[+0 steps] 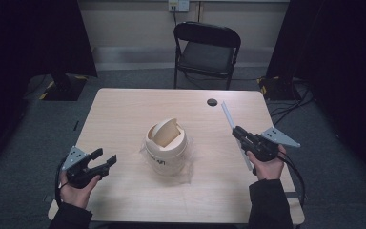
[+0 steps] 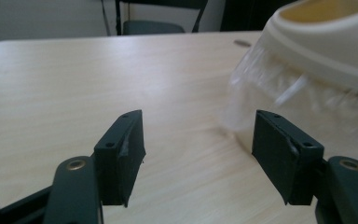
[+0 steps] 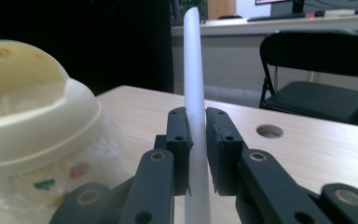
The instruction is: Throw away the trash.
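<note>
Pale wood bench [image 1: 124, 114] stood in dim room, black folding chair [image 1: 207, 47] at top centre. Lower left: left tongs [image 1: 106, 157] released, nothing between. Centre: cream swing-lid bin [image 1: 167, 145] with clear liner. Right: right tongs [image 1: 236, 131] clenched on white tube [image 1: 228, 117]. Risk: long tube could pivot in narrow grip, knock bin.

Dim, dark-edged high view; gripper views brighter, with soft blur close up.
</note>
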